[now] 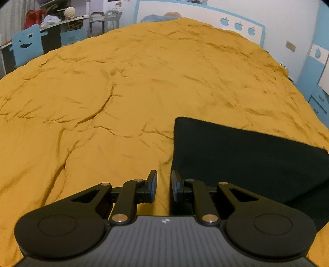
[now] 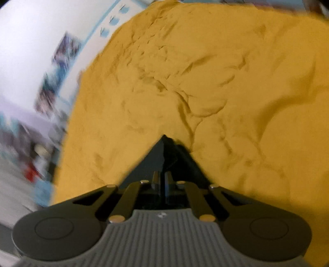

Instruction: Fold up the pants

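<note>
Dark folded pants point(image 1: 246, 160) lie flat on the mustard-yellow bedspread point(image 1: 144, 82), at the lower right of the left wrist view. My left gripper point(image 1: 164, 174) hovers just left of their near-left edge. It is open by a narrow gap and only the bedspread shows between its fingers. In the right wrist view, a corner of the pants point(image 2: 148, 164) rises in a dark peak over the bedspread point(image 2: 226, 82). My right gripper point(image 2: 162, 174) is shut on that fabric. This view is blurred at its left side.
A blue chair with a cut-out smiling face point(image 1: 27, 44) and a cluttered desk point(image 1: 61, 20) stand past the bed's far left edge. A white and blue headboard point(image 1: 205, 12) is at the far end, and blue cabinets point(image 1: 318, 82) at the right.
</note>
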`<state>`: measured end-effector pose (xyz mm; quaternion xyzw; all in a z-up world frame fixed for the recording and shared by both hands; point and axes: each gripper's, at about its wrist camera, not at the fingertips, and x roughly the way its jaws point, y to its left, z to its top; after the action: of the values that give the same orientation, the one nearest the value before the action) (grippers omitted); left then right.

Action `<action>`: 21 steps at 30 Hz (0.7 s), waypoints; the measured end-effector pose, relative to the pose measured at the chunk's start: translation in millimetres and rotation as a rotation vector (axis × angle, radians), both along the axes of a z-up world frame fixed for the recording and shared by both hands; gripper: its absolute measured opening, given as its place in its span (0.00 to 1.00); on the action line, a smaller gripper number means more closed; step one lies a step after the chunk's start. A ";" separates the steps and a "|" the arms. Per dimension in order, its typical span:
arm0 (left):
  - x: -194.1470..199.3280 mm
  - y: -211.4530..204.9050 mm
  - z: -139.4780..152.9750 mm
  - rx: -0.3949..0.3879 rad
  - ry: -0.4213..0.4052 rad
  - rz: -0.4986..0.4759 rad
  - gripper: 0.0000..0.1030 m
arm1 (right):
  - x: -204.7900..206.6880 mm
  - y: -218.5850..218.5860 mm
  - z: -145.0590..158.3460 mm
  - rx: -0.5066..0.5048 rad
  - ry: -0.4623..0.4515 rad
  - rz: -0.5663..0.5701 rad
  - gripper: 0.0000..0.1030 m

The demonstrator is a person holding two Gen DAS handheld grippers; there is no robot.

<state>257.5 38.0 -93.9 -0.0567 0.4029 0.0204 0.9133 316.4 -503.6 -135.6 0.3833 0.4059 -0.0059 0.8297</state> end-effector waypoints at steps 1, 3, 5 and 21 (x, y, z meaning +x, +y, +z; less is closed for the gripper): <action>-1.0 -1.8 -0.9 0.014 0.001 -0.007 0.17 | 1.7 2.0 -6.4 -0.021 0.025 0.006 0.00; -4.0 -5.2 -3.0 0.046 0.008 -0.024 0.17 | 0.6 2.8 -17.8 -0.032 0.047 0.002 0.00; -5.5 -7.0 -8.2 0.084 0.048 -0.041 0.17 | -1.0 4.7 -22.2 -0.052 0.043 0.005 0.00; -52.6 -11.5 -4.4 0.265 0.087 -0.156 0.17 | -46.2 18.7 20.3 -0.315 -0.028 0.066 0.13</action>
<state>204.9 26.5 -98.3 0.0964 0.4392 0.0048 0.8932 270.1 -484.9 -115.3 0.2349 0.4007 -0.0371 0.8848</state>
